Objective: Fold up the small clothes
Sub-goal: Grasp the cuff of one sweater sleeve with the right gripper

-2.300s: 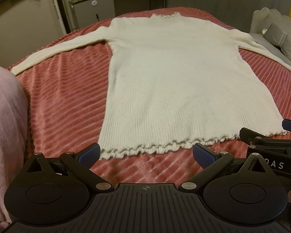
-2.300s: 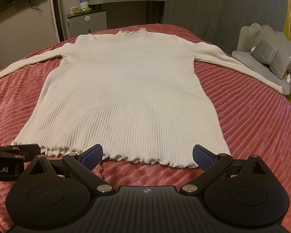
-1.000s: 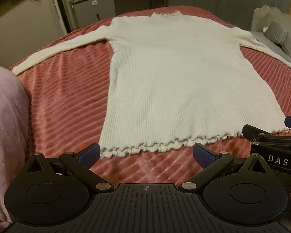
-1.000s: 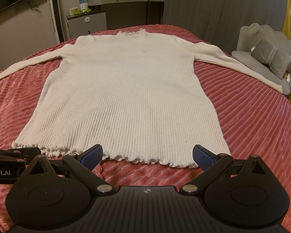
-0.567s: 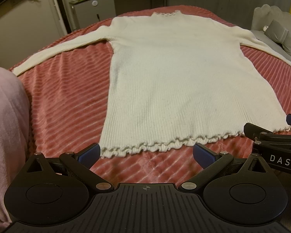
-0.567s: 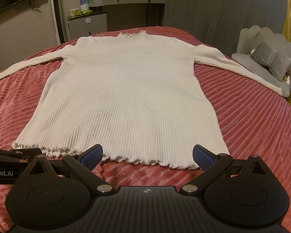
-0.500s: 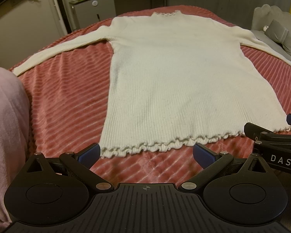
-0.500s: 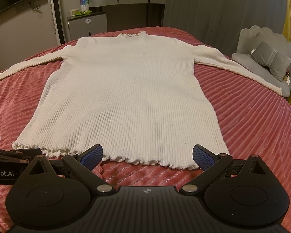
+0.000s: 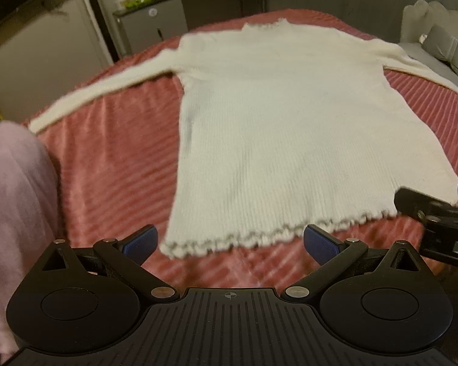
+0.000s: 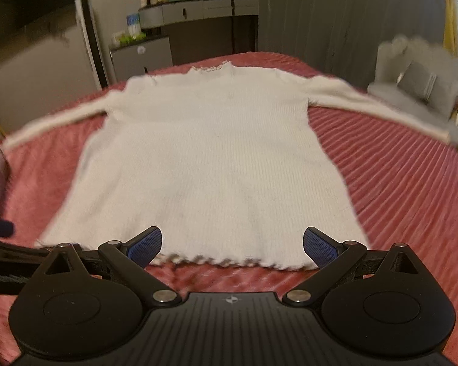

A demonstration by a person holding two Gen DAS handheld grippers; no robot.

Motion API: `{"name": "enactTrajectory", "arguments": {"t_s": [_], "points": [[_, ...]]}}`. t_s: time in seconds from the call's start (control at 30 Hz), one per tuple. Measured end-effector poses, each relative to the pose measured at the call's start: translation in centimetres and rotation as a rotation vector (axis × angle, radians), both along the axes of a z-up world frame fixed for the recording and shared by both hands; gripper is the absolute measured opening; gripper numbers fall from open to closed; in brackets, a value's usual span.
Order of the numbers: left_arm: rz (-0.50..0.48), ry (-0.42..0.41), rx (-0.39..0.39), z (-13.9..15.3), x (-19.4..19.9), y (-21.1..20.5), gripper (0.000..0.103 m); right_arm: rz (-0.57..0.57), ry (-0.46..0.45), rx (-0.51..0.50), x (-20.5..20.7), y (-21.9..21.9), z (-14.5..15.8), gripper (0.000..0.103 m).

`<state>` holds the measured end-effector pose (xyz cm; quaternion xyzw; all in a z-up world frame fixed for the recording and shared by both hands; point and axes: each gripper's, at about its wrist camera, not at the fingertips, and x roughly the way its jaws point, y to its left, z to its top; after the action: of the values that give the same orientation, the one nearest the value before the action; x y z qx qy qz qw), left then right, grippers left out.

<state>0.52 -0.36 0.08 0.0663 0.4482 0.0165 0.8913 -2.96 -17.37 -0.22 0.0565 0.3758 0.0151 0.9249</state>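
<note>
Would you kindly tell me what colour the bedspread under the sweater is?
Pinkish red with ribbed stripes, clearest in the right wrist view.

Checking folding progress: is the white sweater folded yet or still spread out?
Spread out. The sweater lies flat on the red bedspread, both sleeves stretched sideways, hem unfolded near the open right gripper.

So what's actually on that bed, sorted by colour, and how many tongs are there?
White: 1, the sweater, spread flat
Red: 1, the ribbed bedspread under it
Pink: 1, a cloth bundle at the left edge
Black tongs with blue tips: 2, the left tongs and right tongs, both open
Total: 5
</note>
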Motion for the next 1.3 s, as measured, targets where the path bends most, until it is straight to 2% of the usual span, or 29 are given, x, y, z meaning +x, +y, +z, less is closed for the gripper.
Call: {"name": "enactTrajectory", "arguments": {"t_s": [0.1,0.23,0.37,0.6,0.63,0.7,0.73,0.77,0.83,0.9,0.93,0.97,1.1,1.2,1.23,1.3], "points": [[0.031,-0.015,-0.036,1.4,1.3,0.2,0.103,-0.025,0.033,0.169,0.5,-2.2,0.2,0.099],[0.054,-0.024,-0.102,2.4,3.6,0.0,0.103,-0.068,0.02,0.343,1.6,-5.3,0.5,0.099],[0.024,-0.049,-0.073,1.6,6.5,-0.8,0.103,-0.102,0.02,0.456,4.3,-9.2,-0.2,0.099],[0.045,-0.115,-0.05,-1.1,12.2,-0.6,0.103,-0.318,-0.146,0.503,10.0,-20.1,-2.3,0.093],[0.05,-0.13,-0.04,-1.4,13.2,-0.8,0.103,-0.35,-0.158,0.517,11.1,-22.0,-3.0,0.093],[0.059,-0.155,-0.027,-1.8,15.0,-1.0,0.103,-0.409,-0.125,0.504,13.8,-25.7,-4.3,0.092],[0.063,-0.165,-0.022,-2.0,16.0,-1.1,0.103,-0.45,-0.115,0.481,15.1,-27.6,-4.7,0.087],[0.067,-0.175,-0.02,-2.3,16.8,-1.2,0.103,-0.508,-0.112,0.467,16.4,-29.7,-5.3,0.075],[0.071,-0.183,-0.011,-3.0,18.3,-1.4,0.103,-0.612,-0.094,0.52,18.5,-33.9,-6.6,0.069],[0.081,-0.186,0.013,-3.7,19.5,-1.6,0.103,-0.707,-0.115,0.574,20.2,-37.5,-7.8,0.051],[0.077,-0.183,0.023,-4.1,19.8,-1.7,0.103,-0.761,-0.136,0.588,21.0,-39.1,-8.4,0.037],[0.068,-0.176,0.035,-4.4,20.1,-1.8,0.103,-0.81,-0.162,0.612,21.6,-40.4,-8.9,0.034],[0.025,-0.152,0.061,-5.6,20.7,-2.3,0.103,-0.989,-0.227,0.733,23.3,-44.9,-11.7,0.032],[0.007,-0.134,0.053,-6.3,20.7,-2.2,0.103,-1.046,-0.279,0.765,23.9,-46.2,-12.6,0.032],[0.0,-0.134,0.052,-6.5,20.6,-2.1,0.103,-1.052,-0.269,0.76,24.5,-46.6,-13.0,0.03],[-0.005,-0.135,0.052,-6.6,20.5,-2.0,0.103,-1.047,-0.26,0.719,25.0,-47.0,-13.2,0.019]]}}
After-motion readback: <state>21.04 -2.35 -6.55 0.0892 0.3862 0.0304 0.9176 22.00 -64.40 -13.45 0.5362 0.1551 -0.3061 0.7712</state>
